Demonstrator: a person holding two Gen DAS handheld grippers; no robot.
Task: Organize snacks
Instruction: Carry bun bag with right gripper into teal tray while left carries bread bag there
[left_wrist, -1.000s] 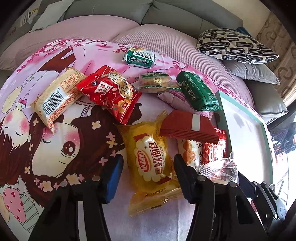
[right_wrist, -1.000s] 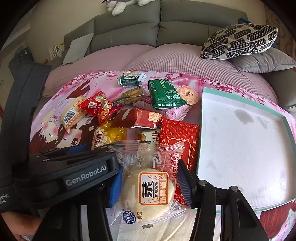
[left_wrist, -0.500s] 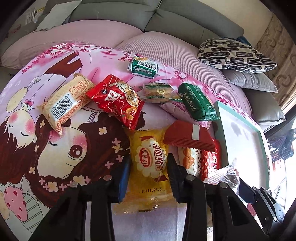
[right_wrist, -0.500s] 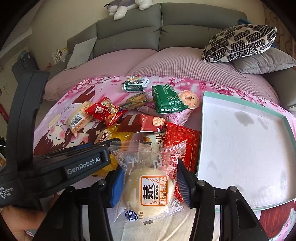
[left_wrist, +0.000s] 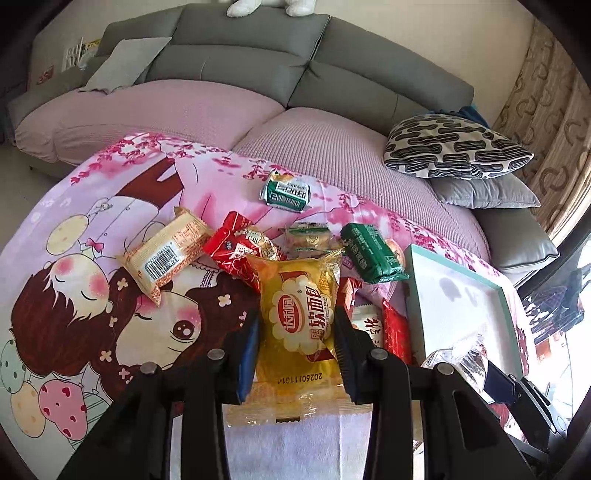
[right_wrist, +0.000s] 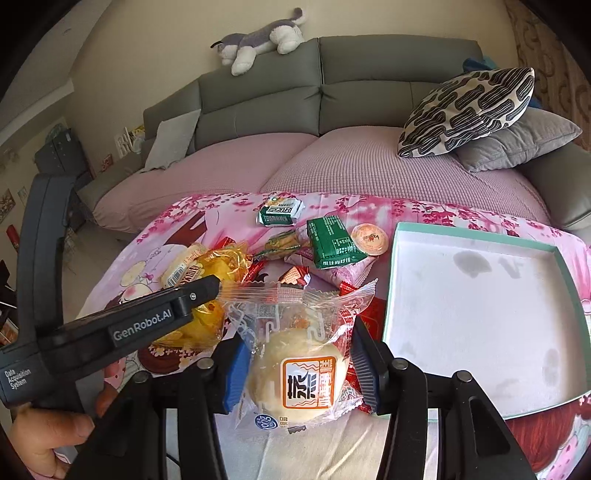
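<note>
Two green packets, one yellow bread pack, one tray, two claws.

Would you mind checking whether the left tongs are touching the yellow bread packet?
Touching. The left wrist view shows the left tongs with both pads pressed against the sides of the yellow bread packet.

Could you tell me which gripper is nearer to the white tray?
Right. The right gripper, holding the clear-wrapped bun, sits beside the white tray; the left gripper, holding the yellow bread packet, is farther off.

Snacks lie left of the tray.
</note>
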